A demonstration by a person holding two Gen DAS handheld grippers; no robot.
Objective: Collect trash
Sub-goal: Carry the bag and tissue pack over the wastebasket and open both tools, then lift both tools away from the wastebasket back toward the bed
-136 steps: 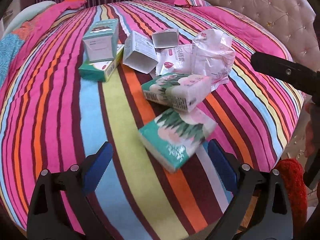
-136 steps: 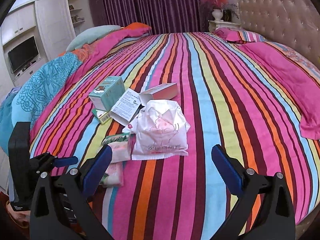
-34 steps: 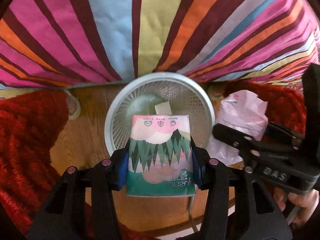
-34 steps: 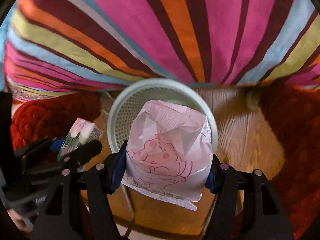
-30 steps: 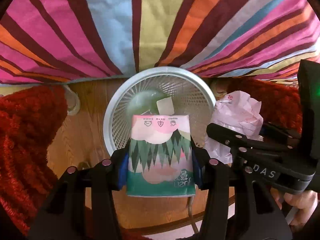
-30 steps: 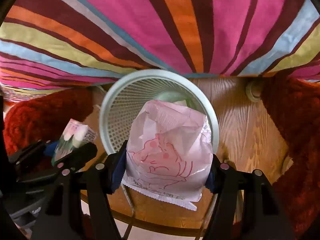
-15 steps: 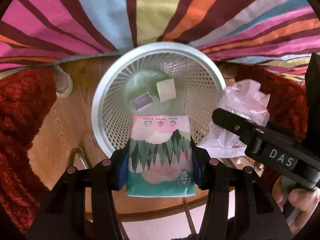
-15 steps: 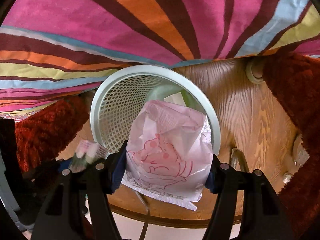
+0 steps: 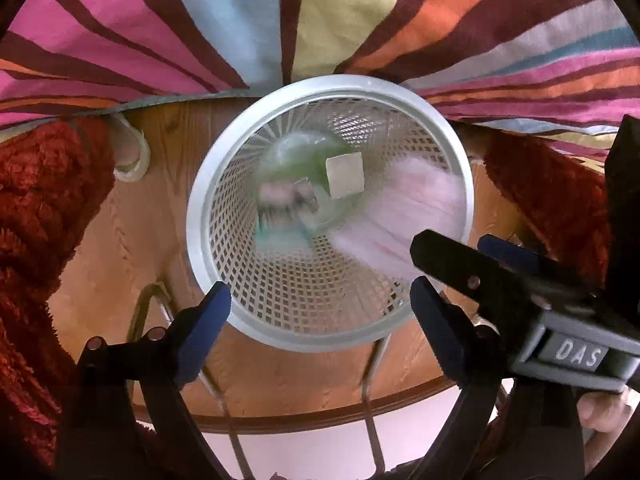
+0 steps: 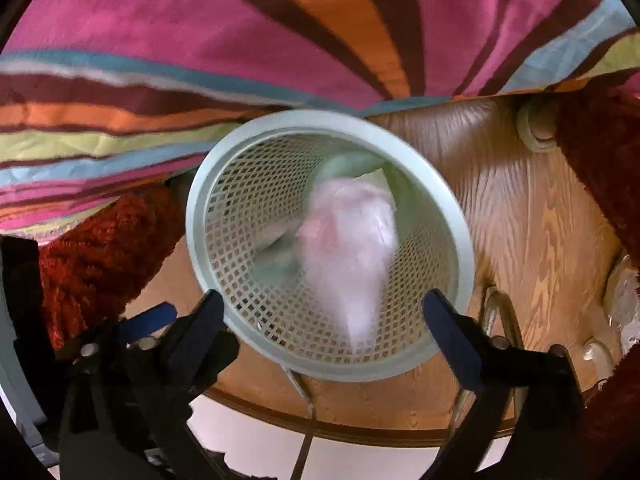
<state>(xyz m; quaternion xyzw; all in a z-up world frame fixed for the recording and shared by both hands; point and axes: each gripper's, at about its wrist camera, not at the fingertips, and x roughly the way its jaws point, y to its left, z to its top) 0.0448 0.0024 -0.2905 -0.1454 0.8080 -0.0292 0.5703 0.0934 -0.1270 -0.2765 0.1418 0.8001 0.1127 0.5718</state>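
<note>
Your left gripper and right gripper hang over the basket, jaws opening and empty, so the pink bag drops inside.

A wooden floor fills the middle of both views, warm orange-brown with clear grain. Above it hangs a striped bedcover in pink, maroon, orange, blue and yellow, its edge draping down to the floor. Shaggy red rugs lie on the floor at either side. A pale round fitting sits on the floor beside the bedcover's edge.
</note>
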